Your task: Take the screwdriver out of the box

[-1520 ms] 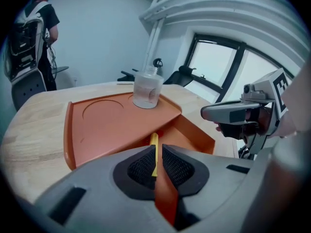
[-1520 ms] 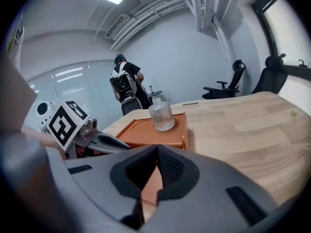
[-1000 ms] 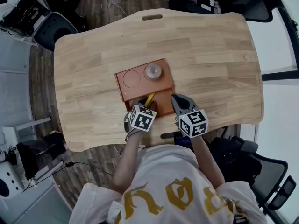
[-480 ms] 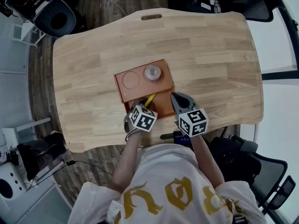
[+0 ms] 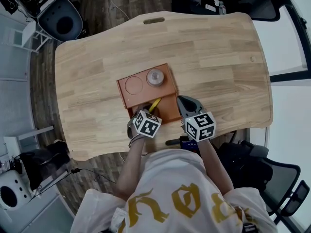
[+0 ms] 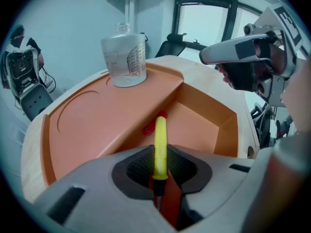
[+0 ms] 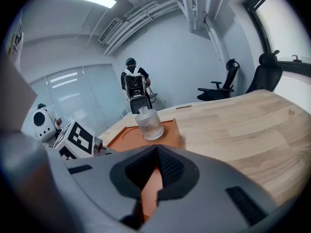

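An orange box [image 5: 168, 90] lies mid-table with a clear glass bottle [image 5: 156, 76] on its raised shelf. A yellow-handled screwdriver [image 6: 160, 139] leans in the box's deep compartment, handle up, with a small red part beside its far end. My left gripper [image 6: 159, 153] points steeply down into that compartment. Its jaws have just been closing, and the pads now press on the yellow handle. In the head view the screwdriver [image 5: 155, 104] shows just beyond the left gripper [image 5: 147, 109]. My right gripper [image 5: 185, 103] rests at the box's right near corner, shut and holding nothing.
The wooden table [image 5: 218, 57] stretches wide to the right and far side of the box. A dark flat object [image 5: 178, 141] sits at the table's near edge by the person's body. Office chairs [image 5: 58, 21] stand around the table. A person [image 7: 134, 84] stands far off.
Both grippers stay at the box's near side. The head view has shifted slightly, so the table sits a little lower left in the picture.
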### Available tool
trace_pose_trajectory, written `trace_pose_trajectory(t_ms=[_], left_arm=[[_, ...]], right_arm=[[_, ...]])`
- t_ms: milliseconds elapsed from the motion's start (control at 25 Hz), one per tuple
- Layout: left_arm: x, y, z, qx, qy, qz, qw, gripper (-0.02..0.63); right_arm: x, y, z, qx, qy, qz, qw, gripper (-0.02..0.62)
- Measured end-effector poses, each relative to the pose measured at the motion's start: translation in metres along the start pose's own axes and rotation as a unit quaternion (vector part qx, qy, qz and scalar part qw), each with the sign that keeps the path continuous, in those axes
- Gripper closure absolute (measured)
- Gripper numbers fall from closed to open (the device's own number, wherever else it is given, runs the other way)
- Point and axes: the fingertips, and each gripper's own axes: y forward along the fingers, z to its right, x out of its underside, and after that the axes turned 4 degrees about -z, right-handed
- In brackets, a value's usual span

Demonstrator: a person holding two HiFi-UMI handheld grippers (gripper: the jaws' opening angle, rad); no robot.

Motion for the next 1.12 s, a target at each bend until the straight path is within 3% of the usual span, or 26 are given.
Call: trace_pose_trajectory(t_ms=[320,800,1000,1120], left_arm=[[-0.004,-0.008,0.001,0.008,0.004,0.016,0.9998,0.529],[-0.005,-0.022,0.009,0.011,0.045,0.039,0.9982,0.529],[-0.011,-0.032,0.012,0.020,0.046,0.059,0.9970,0.529],[-0.017,-0.041,0.012,0.036,0.025,0.087,0.9952,0.529]], right_arm=[[-0.006,-0.004,-0.005,-0.005,-0.006,0.006,1.000,0.584],[-0.009,-0.006,-0.020,-0.012,-0.027,0.010,1.000,0.584],[-0.011,-0.012,-0.024,-0.011,-0.032,0.016,0.999,0.584],[-0.014,-0.015,-0.027,-0.011,-0.035,0.020,0.999,0.584]])
